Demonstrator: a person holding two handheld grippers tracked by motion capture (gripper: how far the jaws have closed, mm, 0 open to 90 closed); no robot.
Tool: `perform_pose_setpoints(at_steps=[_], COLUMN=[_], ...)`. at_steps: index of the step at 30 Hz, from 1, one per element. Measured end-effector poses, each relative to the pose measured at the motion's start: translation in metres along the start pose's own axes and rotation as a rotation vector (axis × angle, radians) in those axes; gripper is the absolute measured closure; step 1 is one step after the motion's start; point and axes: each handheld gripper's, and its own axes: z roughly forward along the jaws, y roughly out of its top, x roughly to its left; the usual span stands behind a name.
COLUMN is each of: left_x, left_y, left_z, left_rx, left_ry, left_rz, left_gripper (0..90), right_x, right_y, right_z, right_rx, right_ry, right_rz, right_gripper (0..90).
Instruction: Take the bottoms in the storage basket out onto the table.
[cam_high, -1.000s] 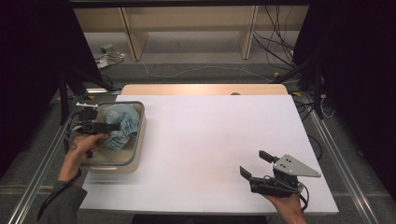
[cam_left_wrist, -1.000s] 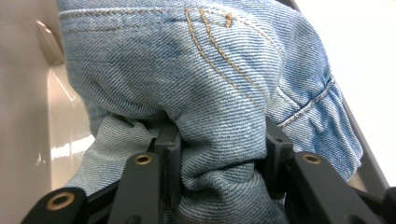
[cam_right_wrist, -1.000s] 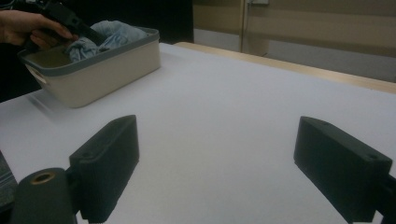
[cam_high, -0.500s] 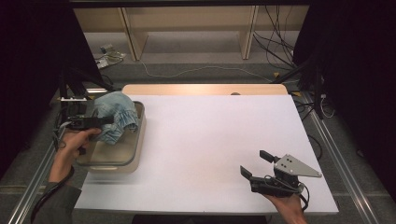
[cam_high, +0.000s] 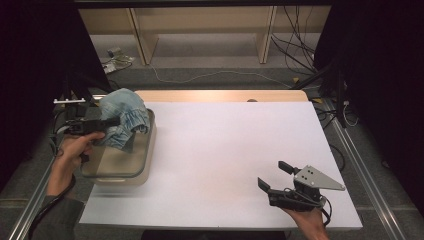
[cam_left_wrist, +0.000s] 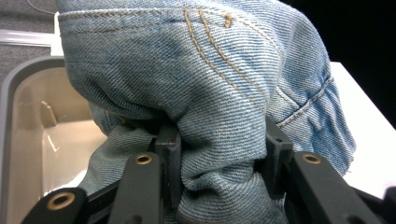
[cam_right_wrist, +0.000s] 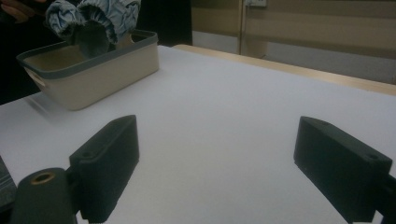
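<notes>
Left hand-held gripper (cam_high: 112, 121) clamping denim garment (cam_high: 124, 116), above bin (cam_high: 145, 165)

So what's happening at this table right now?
A person works with a handheld gripper in each hand. The left gripper has its jaws clamped on a bunched pair of blue jeans and holds it above a beige plastic bin at the left edge of the white table. The right gripper rests low near the table's front right, jaws open and holding nothing.

Floor (cam_high: 210, 62): grey, beyond the table (cam_high: 230, 150)
Shelf frame (cam_high: 200, 25): pale wood, behind the table
Cables (cam_high: 295, 30): black, right of the shelf frame
Surroundings: dark
</notes>
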Motion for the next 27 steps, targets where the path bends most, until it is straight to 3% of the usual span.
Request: perform_pose_setpoints(at_steps=[16, 27], left_x=[-0.010, -0.018], left_y=[0.005, 0.008], left_z=[-0.005, -0.011], left_rx=[-0.043, -0.094], left_ry=[-0.073, -0.167], left_rz=[-0.003, -0.020], left_gripper=[59.8, 59.7], right_x=[0.000, 0.000], right_y=[0.000, 0.000], right_z=[0.000, -0.001], right_rx=[-0.001, -0.004], right_ry=[0.000, 0.000], right_rz=[-0.001, -0.002], right_gripper=[15.3, 15.3])
